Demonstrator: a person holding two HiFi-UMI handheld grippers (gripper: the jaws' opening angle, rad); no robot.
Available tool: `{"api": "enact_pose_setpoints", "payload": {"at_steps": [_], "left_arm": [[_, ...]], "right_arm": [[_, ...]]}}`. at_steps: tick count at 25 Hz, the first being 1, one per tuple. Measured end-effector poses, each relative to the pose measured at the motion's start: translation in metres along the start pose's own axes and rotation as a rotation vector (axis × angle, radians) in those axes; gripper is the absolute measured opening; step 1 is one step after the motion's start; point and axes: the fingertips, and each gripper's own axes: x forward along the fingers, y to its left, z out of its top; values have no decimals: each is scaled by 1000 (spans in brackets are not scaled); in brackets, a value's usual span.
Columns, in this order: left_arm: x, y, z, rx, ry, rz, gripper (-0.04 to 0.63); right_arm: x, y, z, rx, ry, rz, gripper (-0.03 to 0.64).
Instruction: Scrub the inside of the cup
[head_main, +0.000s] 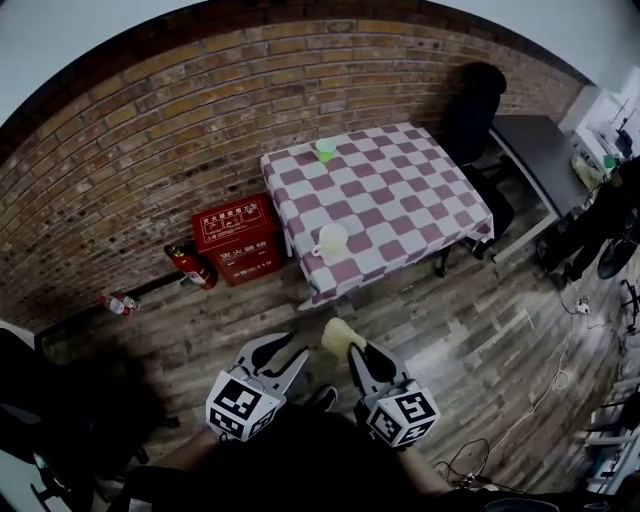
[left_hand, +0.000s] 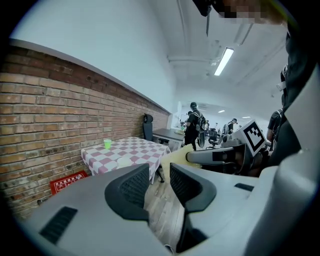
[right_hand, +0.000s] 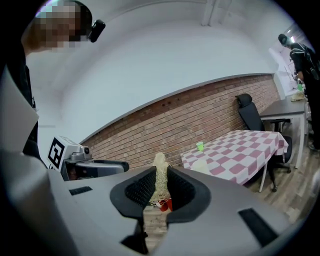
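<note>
A white cup stands near the front edge of the checked table, and a small green cup stands at its far edge. Both show again in the gripper views as the white cup and green cup. My right gripper is shut on a pale yellow loofah sponge, held over the floor well short of the table. My left gripper is open and empty beside it.
A red box and a fire extinguisher sit on the wood floor left of the table by the brick wall. A black office chair and a grey desk stand to the right. People stand far off.
</note>
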Motion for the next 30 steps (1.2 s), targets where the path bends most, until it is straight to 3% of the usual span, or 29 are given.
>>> {"api": "enact_pose_setpoints", "payload": {"at_steps": [11, 15, 18, 24, 30], "left_arm": [[58, 35, 12, -27, 53, 14, 138], [91, 69, 25, -33, 51, -28, 138], [116, 104, 48, 3, 21, -62, 138], [157, 179, 57, 36, 25, -94, 138], [189, 229, 20, 93, 152, -181, 139]], "right_arm": [[39, -62, 5, 77, 47, -19, 72], [59, -87, 25, 69, 33, -101, 72], [80, -106, 44, 61, 1, -170, 72], [132, -137, 71, 9, 3, -281, 72], [198, -155, 95, -134, 78, -355, 72]]}}
